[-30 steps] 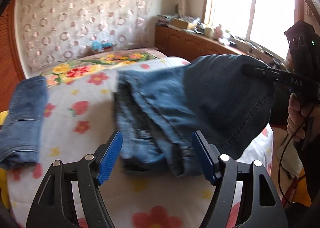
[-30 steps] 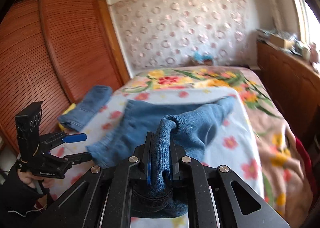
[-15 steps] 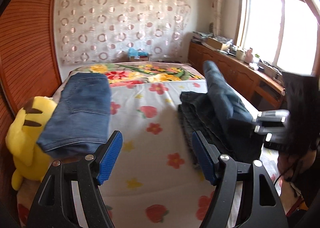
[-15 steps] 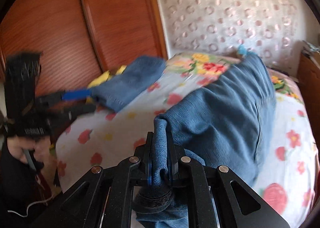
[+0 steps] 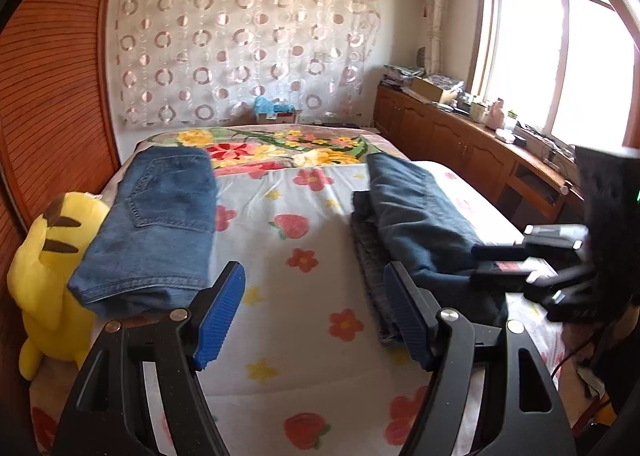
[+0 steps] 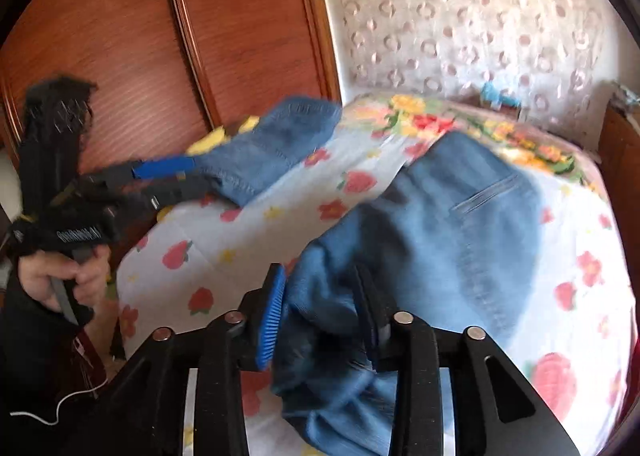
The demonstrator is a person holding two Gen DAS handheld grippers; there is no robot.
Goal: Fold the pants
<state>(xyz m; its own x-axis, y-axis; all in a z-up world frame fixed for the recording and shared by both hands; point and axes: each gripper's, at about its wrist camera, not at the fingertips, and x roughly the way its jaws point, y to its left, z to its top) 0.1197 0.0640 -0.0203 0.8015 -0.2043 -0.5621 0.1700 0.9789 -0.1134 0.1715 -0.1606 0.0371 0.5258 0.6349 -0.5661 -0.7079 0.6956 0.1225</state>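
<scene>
A bed point(image 5: 288, 264) spread with a white floral sheet point(image 5: 280, 340) carries folded blue jeans point(image 5: 160, 223) by a yellow plush toy point(image 5: 44, 276) (at its wardrobe-side edge) and darker jeans point(image 5: 416, 215) opposite, well apart.

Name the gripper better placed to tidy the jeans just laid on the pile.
Right. The right gripper has its jaws opening around the hem of the dark jeans, so it sits right at them. The left gripper hangs open over bare bedsheet, beside the pile.
</scene>
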